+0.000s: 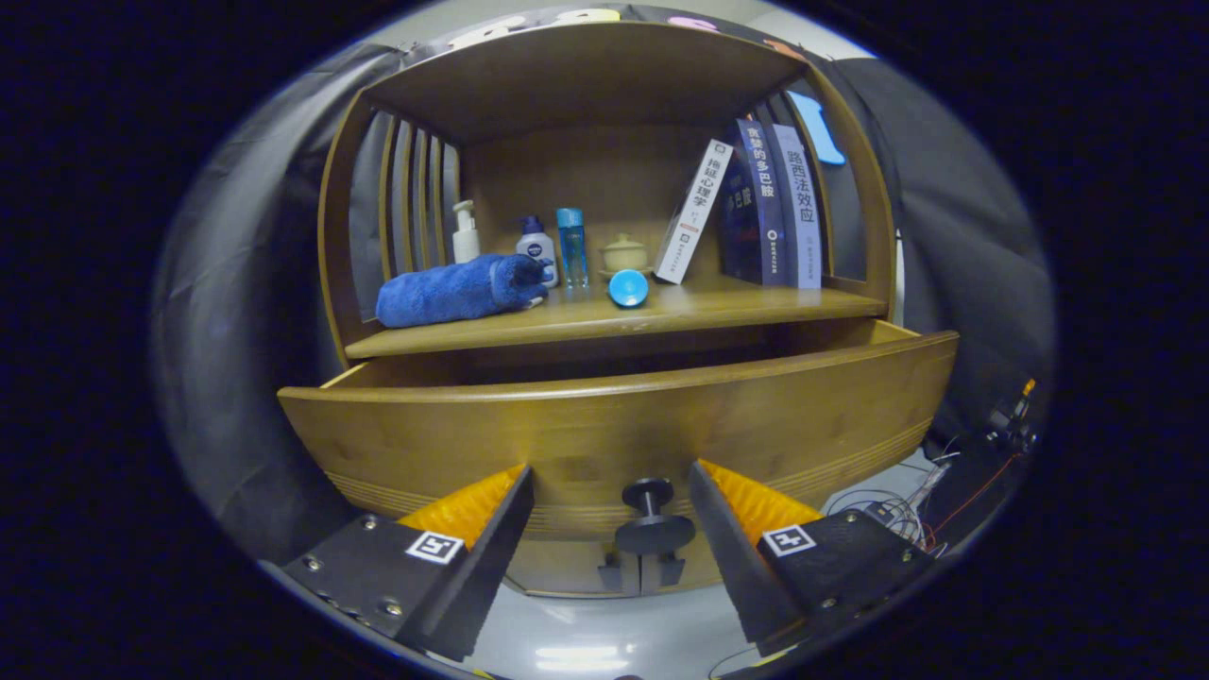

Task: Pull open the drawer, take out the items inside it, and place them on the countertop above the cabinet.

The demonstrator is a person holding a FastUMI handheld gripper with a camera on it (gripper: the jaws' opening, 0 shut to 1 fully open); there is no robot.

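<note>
Gripper (609, 529) fingers spread wide, holding nothing; the dark drawer knob (652, 519) sits between them, touching neither finger. Drawer (604, 425) of the wooden cabinet (604, 85) is pulled out toward the camera; its front panel hides the interior, so contents cannot be told. Worktop (737, 307) above the drawer carries, left to right: rolled blue towel (458, 290), white pump bottle (465, 233) behind it, white bottle with blue cap (536, 244), clear blue bottle (571, 246), small lidded cream pot (624, 253), blue round-ended item (628, 288) lying just in front of the pot. One white book (694, 212) leans right toward the upright dark books (770, 203). Loose cables (907, 510) lie on the floor beyond the right finger.
</note>
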